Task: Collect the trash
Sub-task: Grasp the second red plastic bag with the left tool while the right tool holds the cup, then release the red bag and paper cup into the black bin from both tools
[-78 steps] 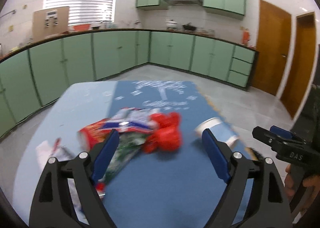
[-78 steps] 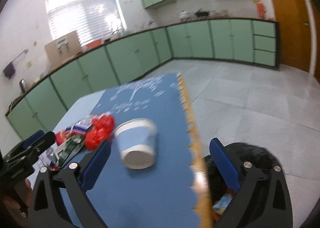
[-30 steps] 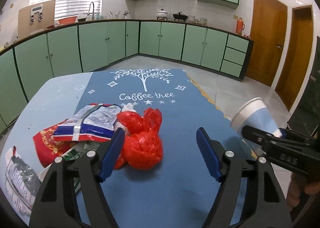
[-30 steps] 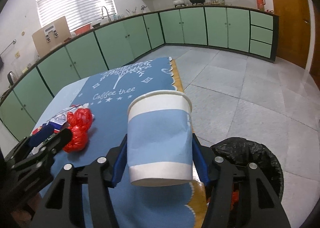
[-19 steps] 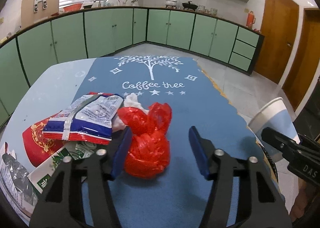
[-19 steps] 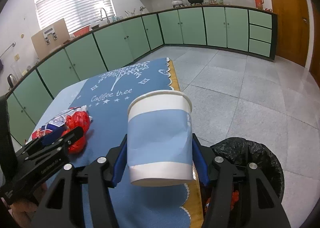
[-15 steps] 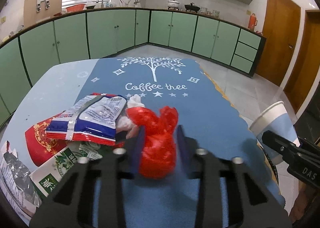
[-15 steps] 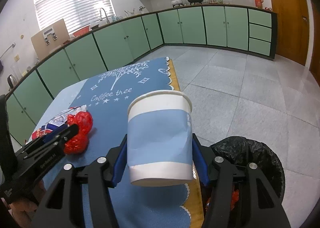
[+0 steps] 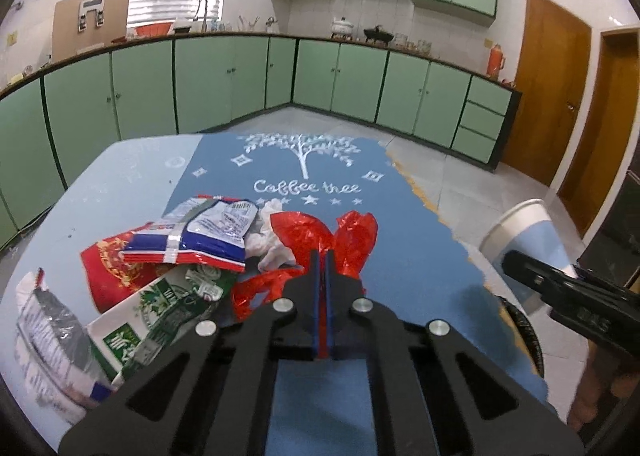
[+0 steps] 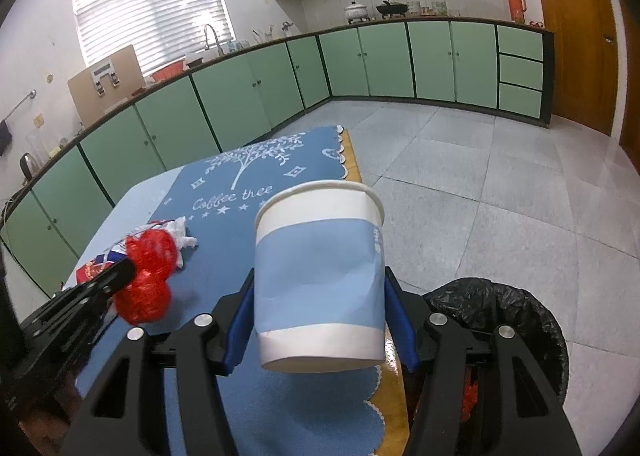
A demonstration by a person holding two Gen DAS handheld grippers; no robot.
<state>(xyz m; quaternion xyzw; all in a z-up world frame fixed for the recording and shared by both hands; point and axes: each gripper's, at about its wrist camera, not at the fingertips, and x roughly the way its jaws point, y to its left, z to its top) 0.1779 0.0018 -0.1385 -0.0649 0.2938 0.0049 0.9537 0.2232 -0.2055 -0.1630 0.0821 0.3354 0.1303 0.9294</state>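
Note:
A crumpled red plastic bag [image 9: 352, 236] lies on the blue cloth [image 9: 400, 264] at the right edge of a heap of wrappers. My left gripper [image 9: 322, 256] is shut on it, a sliver of red film pinched between the pads. In the right wrist view the red bag [image 10: 148, 280] hangs at the tip of the left gripper [image 10: 120, 270], casting a shadow on the cloth. My right gripper [image 10: 320, 296] is shut on a white and light-blue paper cup [image 10: 320, 280], held upright over the table's right edge. The same cup [image 9: 520, 232] shows at the right of the left wrist view.
Left of the bag lie a blue-white snack wrapper [image 9: 200, 232], a red packet [image 9: 108, 268], a green-white carton [image 9: 160, 308], a silvery wrapper [image 9: 44, 332] and white tissue [image 9: 268, 240]. A bin lined with a black bag [image 10: 500, 308] stands on the floor beside the table.
The left jaws have closed from wide open onto the red bag, which has been squeezed and drawn slightly up. The right gripper keeps the cup still.

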